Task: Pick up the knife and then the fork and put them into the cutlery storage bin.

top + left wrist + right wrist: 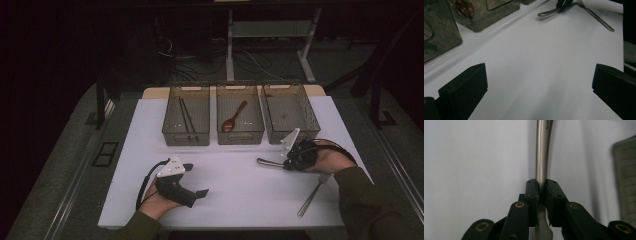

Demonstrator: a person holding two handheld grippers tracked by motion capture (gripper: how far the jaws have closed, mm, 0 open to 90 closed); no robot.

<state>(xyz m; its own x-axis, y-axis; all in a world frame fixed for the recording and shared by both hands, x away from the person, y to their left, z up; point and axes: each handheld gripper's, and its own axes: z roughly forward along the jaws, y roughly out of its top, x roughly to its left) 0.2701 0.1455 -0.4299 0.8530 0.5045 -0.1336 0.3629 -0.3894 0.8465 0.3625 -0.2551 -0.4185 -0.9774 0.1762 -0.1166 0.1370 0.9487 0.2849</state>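
The right gripper [289, 162] is clamped on a metal utensil's handle [542, 152], just in front of the right-hand bin [291, 112]. The left gripper [192, 186], well left of that bin, has its jaws wide apart and empty. A fork [313, 192] lies nearer than the bin.

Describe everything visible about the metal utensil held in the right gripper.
The metal utensil is a slim, shiny steel piece with a faint stamped mark near its far end. The right gripper clamps its handle between both black jaws. Seen from above, it sticks out leftward over the white table, before the right bin; its working end is hidden.
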